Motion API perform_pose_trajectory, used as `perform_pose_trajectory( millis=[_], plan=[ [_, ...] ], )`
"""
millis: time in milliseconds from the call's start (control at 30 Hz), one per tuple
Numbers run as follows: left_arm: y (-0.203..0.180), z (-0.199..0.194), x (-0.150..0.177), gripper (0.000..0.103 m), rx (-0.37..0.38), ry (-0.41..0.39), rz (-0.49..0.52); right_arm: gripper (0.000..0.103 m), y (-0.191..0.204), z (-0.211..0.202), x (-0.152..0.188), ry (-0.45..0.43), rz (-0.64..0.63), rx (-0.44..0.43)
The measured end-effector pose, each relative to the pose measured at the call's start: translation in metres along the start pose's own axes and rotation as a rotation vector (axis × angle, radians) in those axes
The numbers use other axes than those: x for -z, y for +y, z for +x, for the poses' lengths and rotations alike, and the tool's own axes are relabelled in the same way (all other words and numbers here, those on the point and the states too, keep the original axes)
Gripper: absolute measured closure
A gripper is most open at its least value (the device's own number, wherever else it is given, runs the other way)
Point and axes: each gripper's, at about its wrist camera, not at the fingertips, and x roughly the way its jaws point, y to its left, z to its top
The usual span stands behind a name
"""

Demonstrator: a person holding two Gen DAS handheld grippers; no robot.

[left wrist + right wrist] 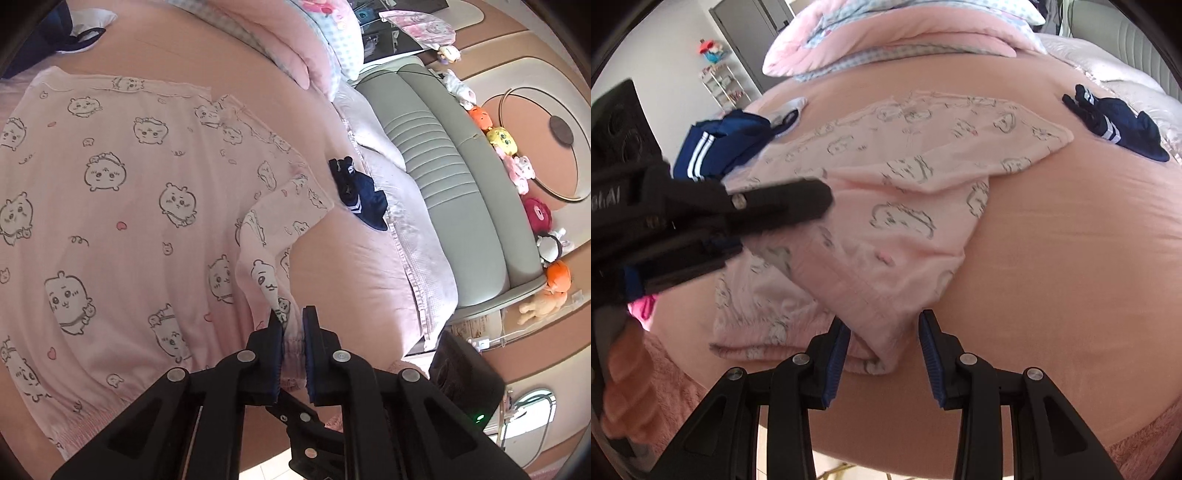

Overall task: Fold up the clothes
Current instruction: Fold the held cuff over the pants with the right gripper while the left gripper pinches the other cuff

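Mostly flat, the pink garment (110,192) lay on the pink bedspread (362,266), printed all over with little outlined cartoon animals and small hearts. My left gripper (291,325) had pinched a gathered cuff of it, lifting that sleeve into a twisted strand. My right gripper (884,334) stood partly open over a folded edge, its pads not pressing the cloth.

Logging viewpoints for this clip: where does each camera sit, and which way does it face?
Left wrist: on the left tool, looking down its fingers over the pink garment it pinches; only the tool shows.
Right wrist: on the right tool, open over the garment's edge; left tool and a hand show.
Shared: garment, bed, navy socks.
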Motion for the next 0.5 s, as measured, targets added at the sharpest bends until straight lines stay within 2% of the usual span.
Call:
perform_pose_trajectory(
  millis=[67, 200, 267, 333, 500],
  plan=[
    [0.003, 0.004, 0.002, 0.095, -0.010, 0.003, -0.008, 0.065, 0.000, 0.003, -0.003, 0.005, 0.008, 0.011],
    [0.016, 0.002, 0.004, 0.095, -0.037, 0.002, -0.039, 0.065, -0.012, 0.011, 0.005, 0.094, 0.015, 0.083],
    [0.022, 0.001, 0.005, 0.096, -0.029, 0.013, -0.056, 0.065, -0.018, 0.006, 0.012, 0.096, 0.010, 0.087],
    [0.026, 0.004, 0.008, 0.096, -0.052, 0.022, -0.057, 0.058, -0.024, 0.000, 0.018, 0.091, 0.006, 0.087],
    [0.045, 0.016, 0.019, 0.095, -0.037, 0.076, -0.114, 0.057, -0.033, -0.008, 0.025, 0.084, 0.005, 0.078]
  ],
)
